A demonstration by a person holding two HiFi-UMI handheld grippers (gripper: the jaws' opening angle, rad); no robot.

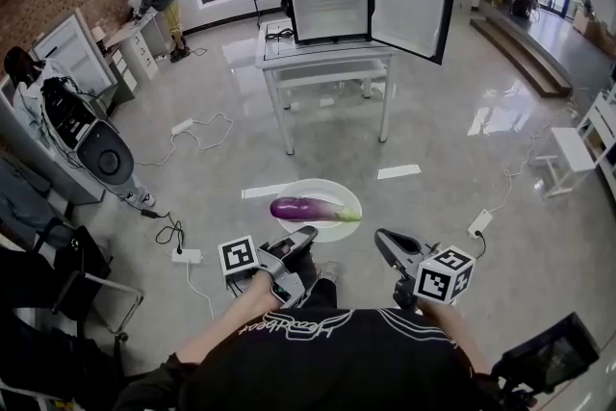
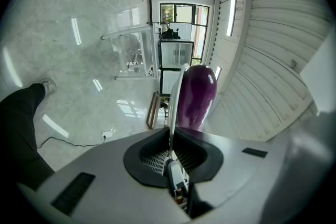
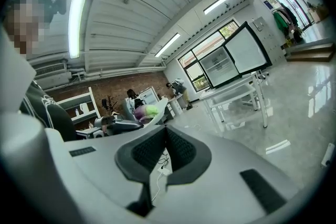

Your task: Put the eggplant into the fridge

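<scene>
Purple eggplant (image 1: 308, 208) on its plate (image 1: 320, 187), mid-carry.
My left gripper (image 1: 309, 232) clamps the rim, right gripper (image 1: 379, 235) closed empty; next, reach the fridge (image 1: 327, 0).

1. The fridge (image 1: 330, 0) stands on the table (image 1: 327, 56), its door (image 1: 414, 10) swung out to the table's right.
2. In front of the table, the eggplant (image 1: 313, 209) lies on a plate (image 1: 332, 188).
3. A power strip (image 1: 182, 126) lies on the floor, left of the table.
4. A bench (image 1: 568, 154) stands well to the table's right.

No legible text; only unreadable white script (image 1: 294, 324) across a person's black shirt (image 1: 318, 366).
</scene>
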